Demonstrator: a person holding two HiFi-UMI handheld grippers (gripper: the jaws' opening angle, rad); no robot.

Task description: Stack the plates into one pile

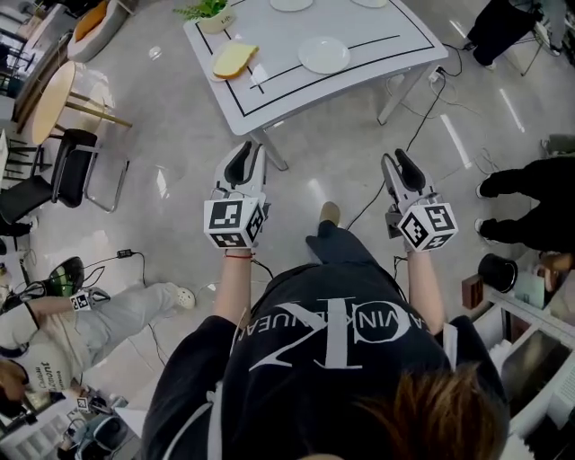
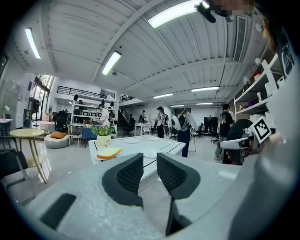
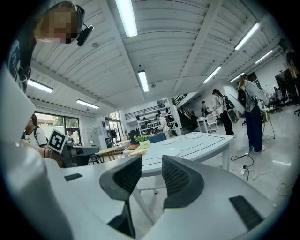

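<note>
On the table (image 1: 269, 36), two far plates (image 1: 292, 4) are cut off; left claw (image 1: 250, 154) and right claw (image 1: 398, 162) gape empty

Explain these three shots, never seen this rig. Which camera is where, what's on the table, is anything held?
No robot here: a person carries a two-jaw tool in each hand, the left hand-held gripper and the right hand-held gripper. The marker cubes belong to them. The head view comes from a camera on the person's head, looking down. The other two come from cameras riding on each hand-held gripper, looking along its jaws. Ahead stands a white table with plates, what looks like a slice of bread and a potted plant. Both hand-held grippers are over the floor, short of the table. Each pair of jaws stands apart with nothing between them, so nothing is held.
</note>
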